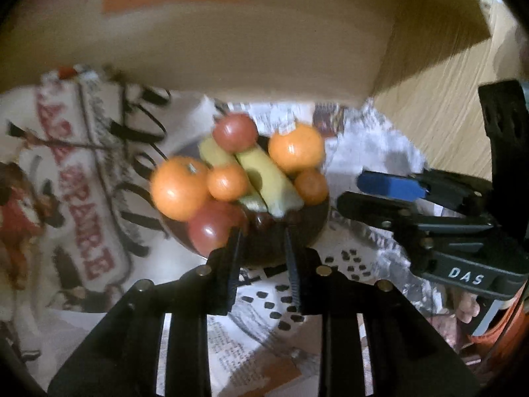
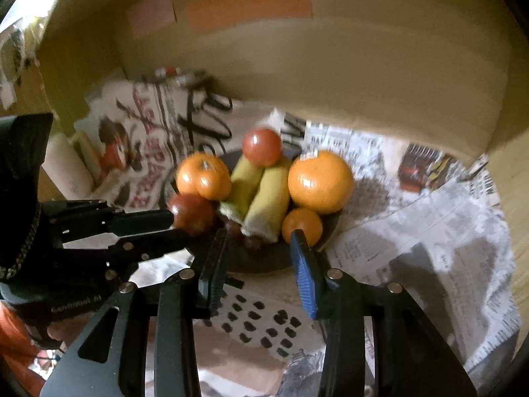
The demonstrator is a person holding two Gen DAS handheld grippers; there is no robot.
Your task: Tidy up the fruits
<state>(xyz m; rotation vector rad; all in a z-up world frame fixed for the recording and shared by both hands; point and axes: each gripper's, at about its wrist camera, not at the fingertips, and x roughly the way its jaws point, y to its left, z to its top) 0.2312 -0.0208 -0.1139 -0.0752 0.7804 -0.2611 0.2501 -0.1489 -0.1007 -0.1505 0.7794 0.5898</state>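
Observation:
A dark bowl point(image 1: 314, 231) point(image 2: 330, 228) on newspaper holds several fruits: oranges point(image 1: 180, 187) point(image 2: 320, 182), small oranges point(image 1: 227, 182) point(image 2: 302, 226), red apples point(image 1: 234, 132) point(image 2: 262, 147) and bananas point(image 1: 267, 178) point(image 2: 269, 198). My left gripper point(image 1: 263, 231) is open and empty just in front of the bowl's near rim. It shows in the right wrist view point(image 2: 172, 223) touching or next to a red apple point(image 2: 191, 213). My right gripper point(image 2: 259, 236) is open and empty at the bowl's near edge. It shows in the left wrist view point(image 1: 357, 188) right of the bowl.
A cardboard box wall point(image 1: 231, 49) point(image 2: 330, 59) stands close behind the bowl. Newspaper sheets point(image 2: 413, 231) cover the wooden table point(image 1: 439, 109). A printed bag point(image 1: 82, 165) lies left of the bowl.

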